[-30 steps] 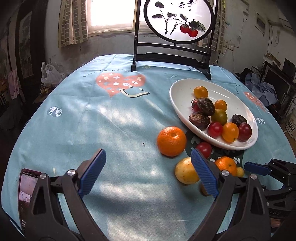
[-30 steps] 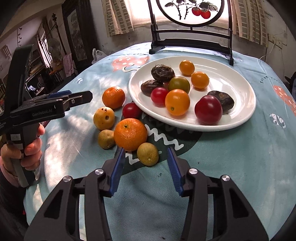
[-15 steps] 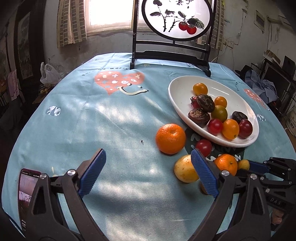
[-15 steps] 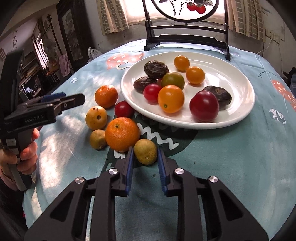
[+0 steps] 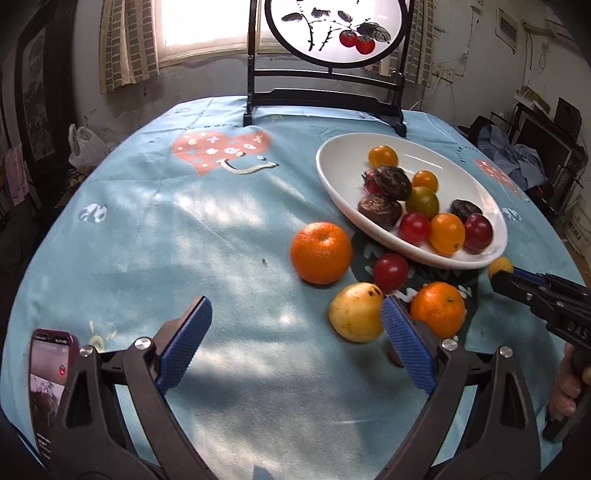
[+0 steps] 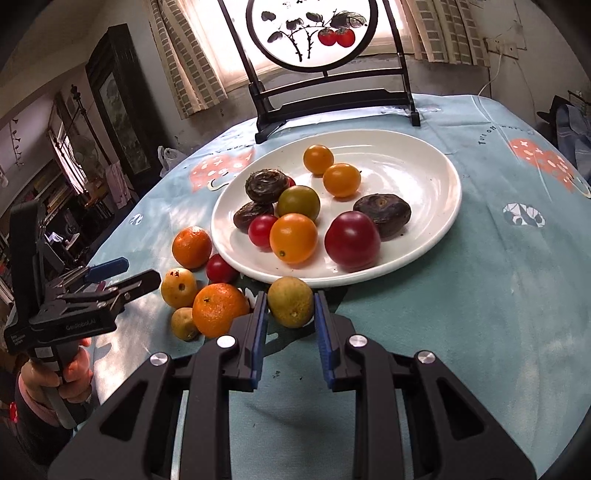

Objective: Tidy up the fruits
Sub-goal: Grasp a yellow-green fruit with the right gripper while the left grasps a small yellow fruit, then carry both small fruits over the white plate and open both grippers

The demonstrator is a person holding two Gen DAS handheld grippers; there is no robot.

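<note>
Since a second ago the right gripper (image 6: 288, 325) has closed its jaws on the small yellow-green fruit (image 6: 290, 301) and raised it a little off the cloth; its blue pads (image 6: 258, 332) now pinch the fruit from both sides, just in front of the plate (image 6: 424, 177) rim. In the left view the same fruit (image 5: 500, 266) shows at the tip of the right gripper, beside the plate's near end. The left gripper (image 5: 295, 343) (held over bare cloth) has its fingers spread wide with nothing between them. Loose fruit lies near it: a yellow fruit (image 5: 356, 312), an orange (image 5: 437, 308) half hidden behind the right-hand pad, a red tomato (image 5: 390, 271) and a bigger orange (image 5: 320, 252). On the plate sit tomatoes and dark chestnut-like fruits. A phone (image 5: 50, 373) lies at the cloth's near left edge, and a round painted screen (image 5: 334, 29) stands at the far side
</note>
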